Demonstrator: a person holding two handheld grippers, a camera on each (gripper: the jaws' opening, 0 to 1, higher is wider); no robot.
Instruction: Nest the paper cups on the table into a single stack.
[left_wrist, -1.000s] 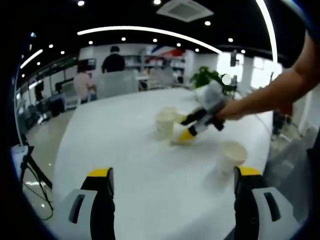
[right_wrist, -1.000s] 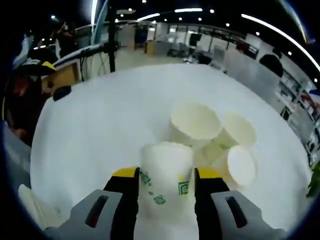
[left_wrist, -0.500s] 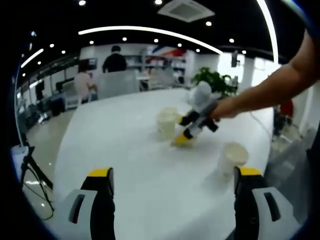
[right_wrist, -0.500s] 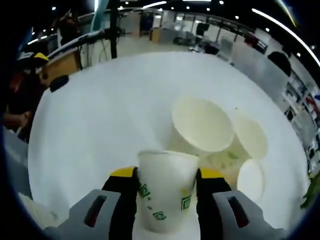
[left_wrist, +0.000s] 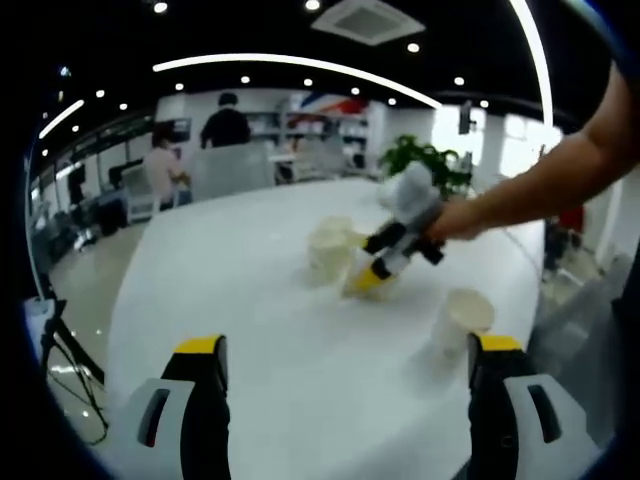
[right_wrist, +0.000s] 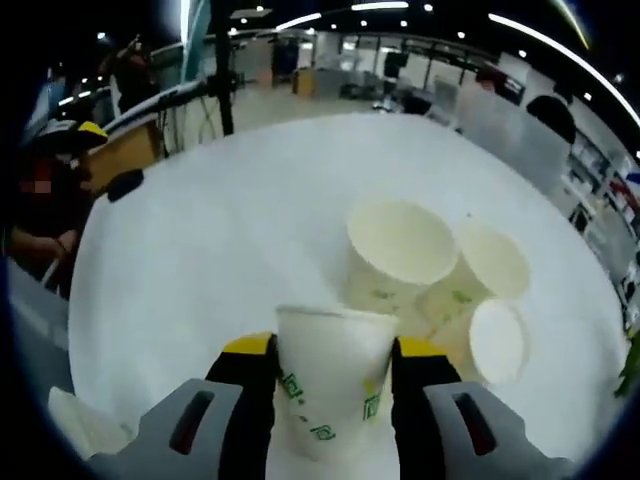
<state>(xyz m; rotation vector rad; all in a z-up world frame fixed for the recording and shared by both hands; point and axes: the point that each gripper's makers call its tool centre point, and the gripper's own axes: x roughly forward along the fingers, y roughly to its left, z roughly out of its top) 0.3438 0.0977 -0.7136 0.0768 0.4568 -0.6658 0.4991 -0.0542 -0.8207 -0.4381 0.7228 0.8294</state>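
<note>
Right tool (right_wrist: 332, 350): jaws clamped on upright paper cup (right_wrist: 330, 375), green print on its side, held just short of a cluster of three cups (right_wrist: 430, 280) on white round surface (right_wrist: 220, 240).
Cluster: one upright, two tipped, touching.
Left tool (left_wrist: 345, 350): jaws wide, nothing btwn them, above surface.
Single cup (left_wrist: 460, 318) stands near its right jaw, well apart from cluster.

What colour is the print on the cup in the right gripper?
Green square marks on a white paper cup, clearest in the right gripper view between the right gripper jaws.
</note>
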